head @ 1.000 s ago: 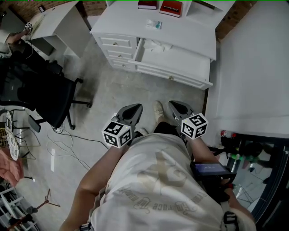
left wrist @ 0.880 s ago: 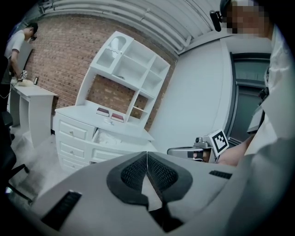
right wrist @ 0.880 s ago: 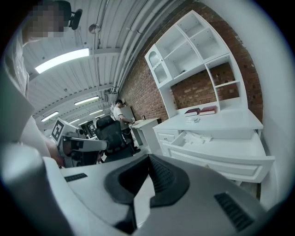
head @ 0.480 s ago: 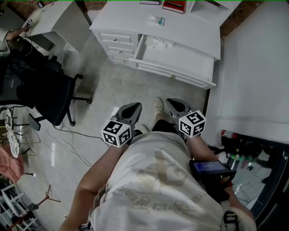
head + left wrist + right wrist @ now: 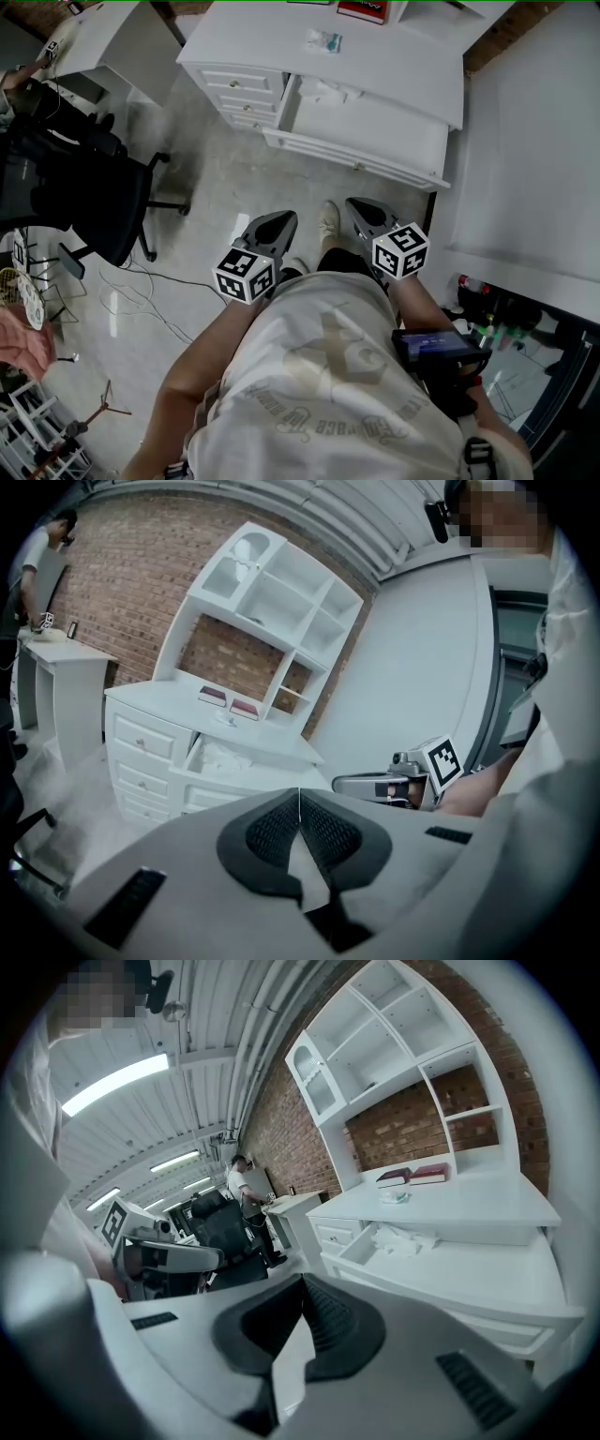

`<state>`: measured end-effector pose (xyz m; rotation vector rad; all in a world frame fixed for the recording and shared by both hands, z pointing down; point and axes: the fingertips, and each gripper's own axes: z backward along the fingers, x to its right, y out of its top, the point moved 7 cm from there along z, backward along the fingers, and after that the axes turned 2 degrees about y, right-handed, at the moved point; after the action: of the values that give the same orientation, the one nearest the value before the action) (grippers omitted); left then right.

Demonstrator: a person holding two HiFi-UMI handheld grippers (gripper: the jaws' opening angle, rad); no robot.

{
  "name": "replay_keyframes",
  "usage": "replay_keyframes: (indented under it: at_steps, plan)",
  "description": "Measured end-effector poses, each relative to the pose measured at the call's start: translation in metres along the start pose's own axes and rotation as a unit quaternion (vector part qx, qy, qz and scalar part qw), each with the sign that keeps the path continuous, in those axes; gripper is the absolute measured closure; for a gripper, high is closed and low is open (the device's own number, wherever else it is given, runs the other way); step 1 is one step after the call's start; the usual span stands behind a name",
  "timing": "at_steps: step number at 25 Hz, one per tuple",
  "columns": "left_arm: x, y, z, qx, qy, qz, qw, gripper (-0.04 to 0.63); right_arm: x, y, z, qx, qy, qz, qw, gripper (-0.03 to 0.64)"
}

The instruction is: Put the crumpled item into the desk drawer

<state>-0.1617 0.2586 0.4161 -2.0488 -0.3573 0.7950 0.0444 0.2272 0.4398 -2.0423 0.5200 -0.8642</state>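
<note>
Jaws of the left gripper (image 5: pixel 299 803) and right gripper (image 5: pixel 302 1283) were pressed together with nothing between them. Both grippers were held close before the person's torso, above the floor (image 5: pixel 246 178). Well beyond them the desk drawer (image 5: pixel 398 131) stood open. The white crumpled item (image 5: pixel 323 91) lay inside it at the head view's left end, just below the tabletop (image 5: pixel 398 66) edge.

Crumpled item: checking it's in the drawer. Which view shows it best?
The right gripper view: the crumpled item lies in the open drawer, folds visible. The head view shows it from above, washed out; the left gripper view shows a faint white patch.
</note>
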Motion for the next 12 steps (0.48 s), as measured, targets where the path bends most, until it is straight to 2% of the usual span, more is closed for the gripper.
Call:
replay_keyframes:
  at_steps: [12]
  plan:
    - [-0.027, 0.044, -0.058, -0.010, -0.005, -0.003, 0.9999, 0.574, 0.053, 0.044, -0.036, 0.003, 0.004, -0.009, 1.000, 0.594]
